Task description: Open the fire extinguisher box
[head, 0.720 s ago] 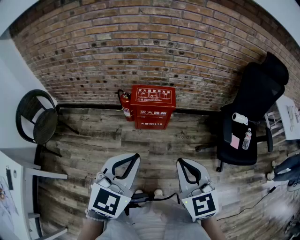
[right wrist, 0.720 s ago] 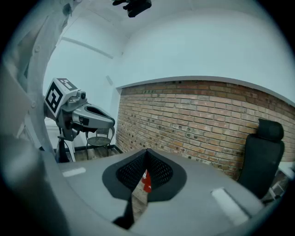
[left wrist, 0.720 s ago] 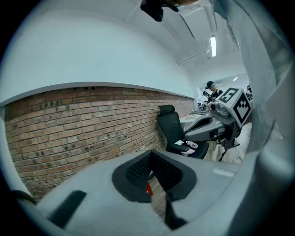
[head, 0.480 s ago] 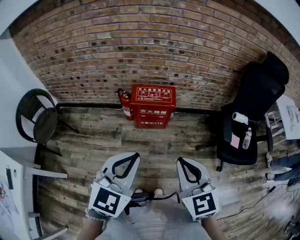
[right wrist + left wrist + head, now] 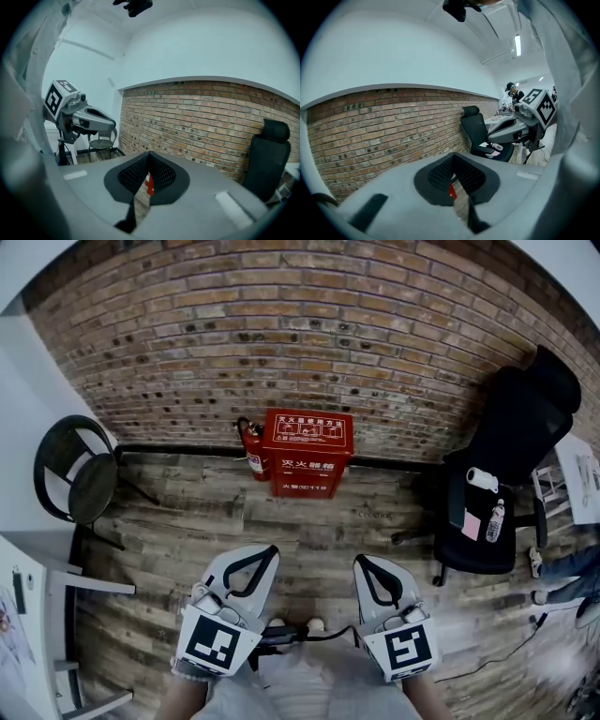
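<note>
The red fire extinguisher box [image 5: 307,452] stands shut on the wooden floor against the brick wall, straight ahead. A red extinguisher [image 5: 251,452] stands just to its left. Both grippers are held low and near me, well short of the box. My left gripper [image 5: 266,555] is shut and empty, as is my right gripper [image 5: 366,564]. In the left gripper view the jaws [image 5: 452,157] meet, and a sliver of the red box [image 5: 451,191] shows through the slit below them. The right gripper view shows the same: jaws [image 5: 149,154] together, red box [image 5: 149,185] behind.
A black office chair [image 5: 506,465] stands at the right with a bottle and small items on its seat. A black round chair [image 5: 77,474] stands at the left wall. A white table [image 5: 23,615] edges in at lower left. A cable [image 5: 497,657] lies on the floor at right.
</note>
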Demonstrator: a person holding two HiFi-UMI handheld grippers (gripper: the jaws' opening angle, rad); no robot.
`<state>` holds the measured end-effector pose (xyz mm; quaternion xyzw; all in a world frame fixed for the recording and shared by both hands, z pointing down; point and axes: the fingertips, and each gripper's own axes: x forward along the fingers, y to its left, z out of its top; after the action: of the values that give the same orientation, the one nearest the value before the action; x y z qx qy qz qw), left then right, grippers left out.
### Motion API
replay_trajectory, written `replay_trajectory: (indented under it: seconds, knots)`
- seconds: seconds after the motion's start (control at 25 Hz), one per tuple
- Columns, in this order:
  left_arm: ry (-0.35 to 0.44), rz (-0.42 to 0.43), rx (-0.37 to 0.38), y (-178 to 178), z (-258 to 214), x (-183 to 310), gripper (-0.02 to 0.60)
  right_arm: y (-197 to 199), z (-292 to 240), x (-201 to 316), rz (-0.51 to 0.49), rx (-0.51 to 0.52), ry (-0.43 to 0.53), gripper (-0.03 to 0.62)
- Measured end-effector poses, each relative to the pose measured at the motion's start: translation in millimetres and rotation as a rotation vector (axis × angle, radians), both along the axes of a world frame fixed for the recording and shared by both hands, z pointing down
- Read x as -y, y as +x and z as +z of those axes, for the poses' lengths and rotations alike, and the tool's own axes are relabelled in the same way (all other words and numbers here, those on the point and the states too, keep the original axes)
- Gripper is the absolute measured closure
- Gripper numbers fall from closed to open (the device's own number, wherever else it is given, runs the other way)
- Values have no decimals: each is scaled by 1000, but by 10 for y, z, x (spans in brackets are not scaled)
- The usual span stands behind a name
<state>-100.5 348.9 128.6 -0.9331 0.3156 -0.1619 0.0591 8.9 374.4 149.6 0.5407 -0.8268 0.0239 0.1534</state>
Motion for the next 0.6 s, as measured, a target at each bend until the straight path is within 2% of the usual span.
replay_trajectory:
  seconds: [0.52, 0.6]
  knots:
    - [7, -71, -9, 157, -52, -44, 583, 279, 70, -19, -38, 12, -24, 588]
    - [-1, -93, -28, 168, -63, -49, 583, 295, 62, -4, -49, 23, -24, 588]
